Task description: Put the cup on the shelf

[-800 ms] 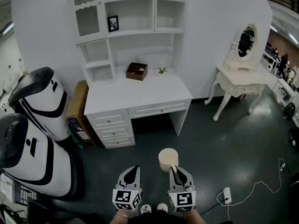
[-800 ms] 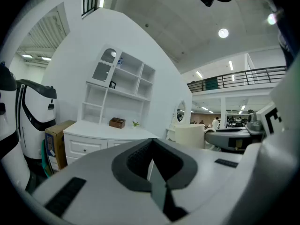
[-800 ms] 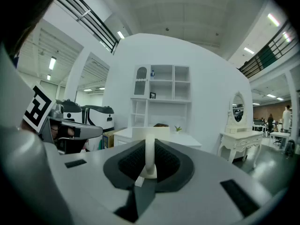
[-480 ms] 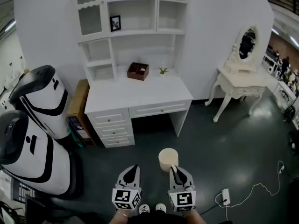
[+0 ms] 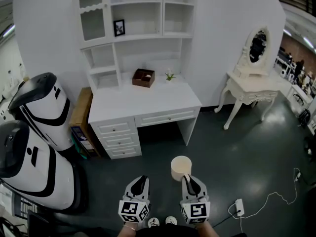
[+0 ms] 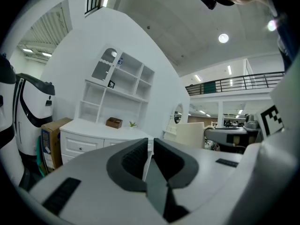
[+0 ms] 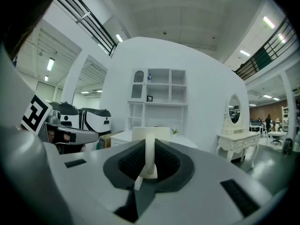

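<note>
My right gripper is shut on the handle of a cream cup, held upright above the dark floor. In the right gripper view the handle stands pinched between the black pads, with the cup body beyond the jaws. My left gripper hangs beside it, shut with nothing in it; its pads meet in the left gripper view. The white shelf unit rises over a white desk straight ahead, some way off.
A brown box and a small plant sit on the desk. A picture frame stands on a shelf. Two large white-and-black machines stand at the left, a cardboard box beside the desk. A white dressing table with mirror is at the right. A cable and plug lie on the floor.
The view has shifted slightly; the desk and shelf sit a little higher and further left. The right gripper with the cup has edged right. Both grippers keep their state.
</note>
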{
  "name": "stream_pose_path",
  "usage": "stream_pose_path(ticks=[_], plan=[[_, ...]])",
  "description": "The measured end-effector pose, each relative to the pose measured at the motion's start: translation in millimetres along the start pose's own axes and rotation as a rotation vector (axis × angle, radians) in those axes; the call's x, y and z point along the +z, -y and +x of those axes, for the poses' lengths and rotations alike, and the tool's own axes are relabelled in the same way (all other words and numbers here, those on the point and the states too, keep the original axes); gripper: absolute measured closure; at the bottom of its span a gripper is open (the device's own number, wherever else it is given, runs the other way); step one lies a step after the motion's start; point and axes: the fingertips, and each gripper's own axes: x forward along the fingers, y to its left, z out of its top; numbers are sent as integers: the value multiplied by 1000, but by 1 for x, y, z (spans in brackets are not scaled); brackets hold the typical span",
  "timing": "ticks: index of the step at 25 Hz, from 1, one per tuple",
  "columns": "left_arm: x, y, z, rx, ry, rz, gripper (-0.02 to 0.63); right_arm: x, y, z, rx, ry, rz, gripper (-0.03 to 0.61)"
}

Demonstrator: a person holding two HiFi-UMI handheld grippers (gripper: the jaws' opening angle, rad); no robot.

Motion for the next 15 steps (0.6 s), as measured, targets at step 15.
stream_pose_path(ticks=[15], plan=[[0,-10,-7,-107,-6,0,331,-7,-28,-5,-50,7,11,529]])
